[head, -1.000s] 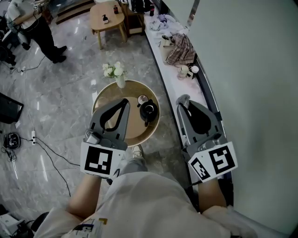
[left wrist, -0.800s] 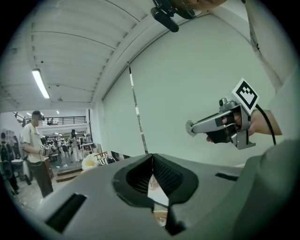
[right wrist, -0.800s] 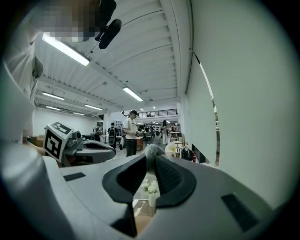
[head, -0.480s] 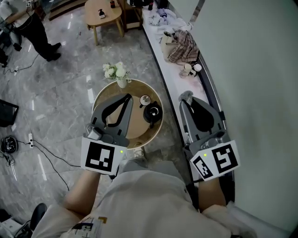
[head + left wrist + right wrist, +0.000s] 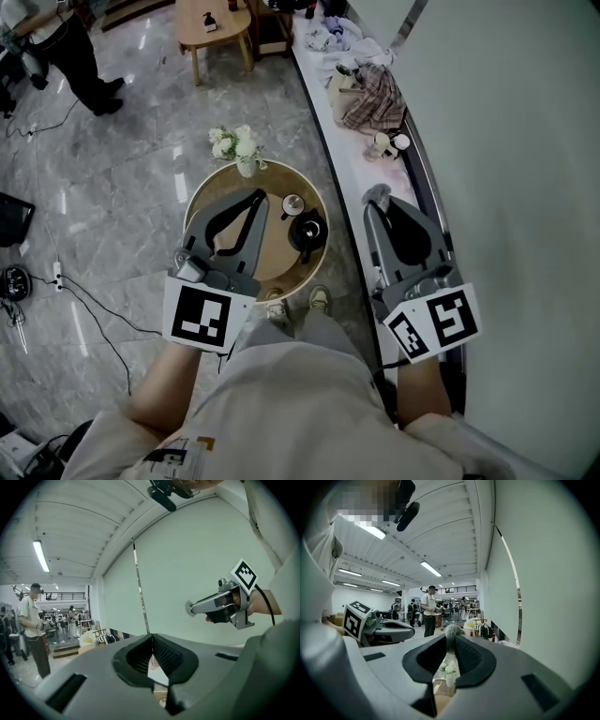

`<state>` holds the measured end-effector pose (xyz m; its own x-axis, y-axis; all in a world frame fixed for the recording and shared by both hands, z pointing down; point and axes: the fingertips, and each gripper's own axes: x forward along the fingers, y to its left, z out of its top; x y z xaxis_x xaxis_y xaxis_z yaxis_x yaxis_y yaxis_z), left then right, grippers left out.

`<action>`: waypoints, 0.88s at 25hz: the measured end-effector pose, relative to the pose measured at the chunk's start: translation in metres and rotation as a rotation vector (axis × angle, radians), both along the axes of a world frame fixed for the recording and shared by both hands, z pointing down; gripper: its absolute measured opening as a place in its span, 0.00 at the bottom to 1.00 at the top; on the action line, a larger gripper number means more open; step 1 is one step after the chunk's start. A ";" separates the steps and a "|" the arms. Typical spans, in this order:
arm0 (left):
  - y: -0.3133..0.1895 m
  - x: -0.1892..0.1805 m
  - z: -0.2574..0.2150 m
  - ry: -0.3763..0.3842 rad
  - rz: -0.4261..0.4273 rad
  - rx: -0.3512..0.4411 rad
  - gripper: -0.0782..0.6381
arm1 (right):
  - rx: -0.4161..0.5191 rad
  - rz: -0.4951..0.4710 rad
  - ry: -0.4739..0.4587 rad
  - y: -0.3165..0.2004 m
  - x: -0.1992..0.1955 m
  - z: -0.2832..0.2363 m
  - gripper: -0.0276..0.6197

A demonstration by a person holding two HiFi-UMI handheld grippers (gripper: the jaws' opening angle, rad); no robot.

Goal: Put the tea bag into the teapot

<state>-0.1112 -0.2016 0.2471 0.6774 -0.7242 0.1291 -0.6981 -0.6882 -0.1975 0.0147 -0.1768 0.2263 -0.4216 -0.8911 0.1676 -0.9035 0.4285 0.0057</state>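
A black teapot (image 5: 307,230) stands on the right side of a round wooden table (image 5: 272,183), with a small cup (image 5: 292,203) just behind it. My right gripper (image 5: 375,197) hovers to the right of the table, over the floor by the white ledge, and is shut on a small grey tea bag (image 5: 375,194). That tea bag (image 5: 451,631) shows as a fuzzy lump pinched at the jaw tips of the right gripper (image 5: 451,637). My left gripper (image 5: 257,198) hangs over the table left of the teapot, its jaws shut and empty; its tips (image 5: 152,638) meet.
A vase of white flowers (image 5: 237,148) stands at the table's far edge. A long white ledge (image 5: 352,159) by the curved wall carries a plaid cloth (image 5: 372,94) and mugs (image 5: 389,143). A person (image 5: 66,42) stands far left near a small wooden table (image 5: 214,23). Cables (image 5: 80,291) lie on the floor.
The person has stepped toward the round table, and shoes now show below its near edge. Both grippers came forward with the body. The right one stays shut on the tea bag.
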 end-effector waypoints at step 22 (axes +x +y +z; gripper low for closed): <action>-0.024 0.061 0.084 -0.099 -0.039 -0.222 0.12 | -0.226 -0.177 0.058 -0.044 0.030 0.091 0.12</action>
<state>-0.0502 -0.2257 0.3315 0.6257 -0.6959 0.3525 -0.7097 -0.6954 -0.1130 0.0449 -0.2211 0.3176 -0.5512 -0.7418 0.3820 -0.8155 0.5757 -0.0588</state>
